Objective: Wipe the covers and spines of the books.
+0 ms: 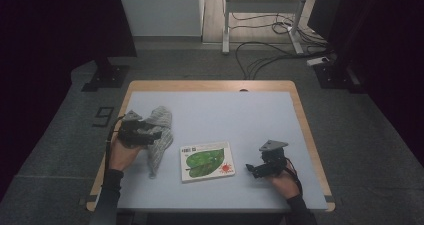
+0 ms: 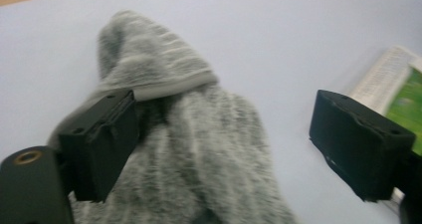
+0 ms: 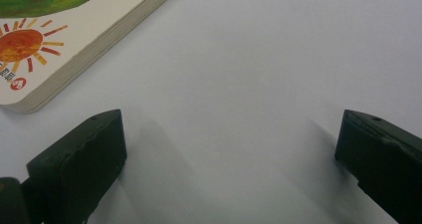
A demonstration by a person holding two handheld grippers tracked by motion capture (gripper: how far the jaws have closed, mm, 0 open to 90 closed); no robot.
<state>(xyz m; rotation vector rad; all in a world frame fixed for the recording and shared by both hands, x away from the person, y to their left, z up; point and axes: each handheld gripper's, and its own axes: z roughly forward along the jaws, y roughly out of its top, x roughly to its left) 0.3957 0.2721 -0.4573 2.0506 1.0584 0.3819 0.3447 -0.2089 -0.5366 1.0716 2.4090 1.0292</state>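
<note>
Judging from the wide jaws, you are at the release step: your left gripper (image 1: 150, 134) hangs over the towel (image 1: 160, 135) at the left of the high view, with its jaws far apart. In the left gripper view the towel (image 2: 199, 149) lies crumpled on the table (image 2: 278, 40) between and below the jaws. One fold runs close behind the left finger (image 2: 102, 144), and I cannot tell if it touches it. The right finger (image 2: 361, 144) stands well apart from the cloth, over bare table.

Your right gripper (image 1: 257, 169) waits at the lower right of the high view, near the book (image 1: 206, 160). Its jaws are also spread, with nothing between them. In the right gripper view the book (image 3: 64, 50) corner sits at the upper left, apart from both fingers.

The next move probably calls for a clean lift of the left gripper, so the fold does not drag up with the finger.
</note>
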